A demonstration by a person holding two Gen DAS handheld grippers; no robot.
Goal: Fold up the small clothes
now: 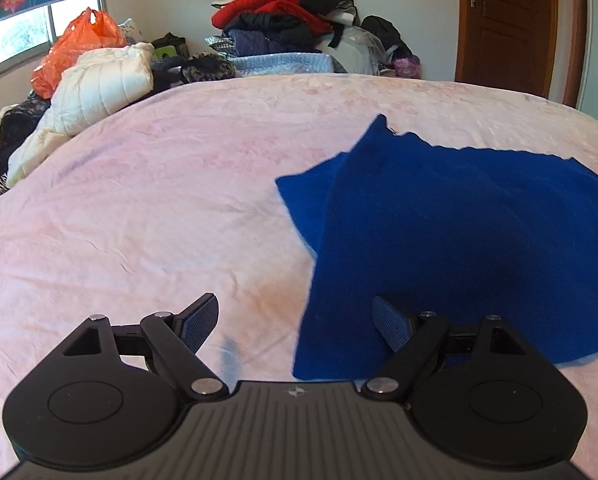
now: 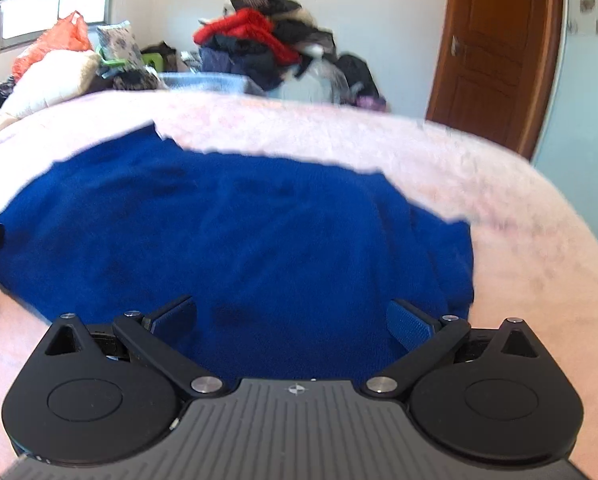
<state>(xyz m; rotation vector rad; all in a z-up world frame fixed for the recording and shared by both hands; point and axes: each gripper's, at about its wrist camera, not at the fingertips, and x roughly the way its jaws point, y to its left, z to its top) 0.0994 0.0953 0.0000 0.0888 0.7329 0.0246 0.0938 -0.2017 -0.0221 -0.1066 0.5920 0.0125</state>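
A dark blue knit garment (image 1: 451, 232) lies flat on the pink bedspread (image 1: 147, 200), with one flap folded over at its left side. My left gripper (image 1: 295, 322) hovers open above the garment's near left edge, nothing between its fingers. In the right wrist view the same blue garment (image 2: 235, 240) fills the middle. My right gripper (image 2: 293, 322) hangs open over its near part, its pads clear of the cloth. A dark bit of the other gripper shows at that view's left edge.
A heap of clothes (image 1: 291, 20) with a red item is stacked against the far wall. A white quilted jacket (image 1: 99, 84) and an orange plastic bag (image 1: 75, 52) lie at the bed's far left. A brown door (image 1: 507, 24) stands at the right.
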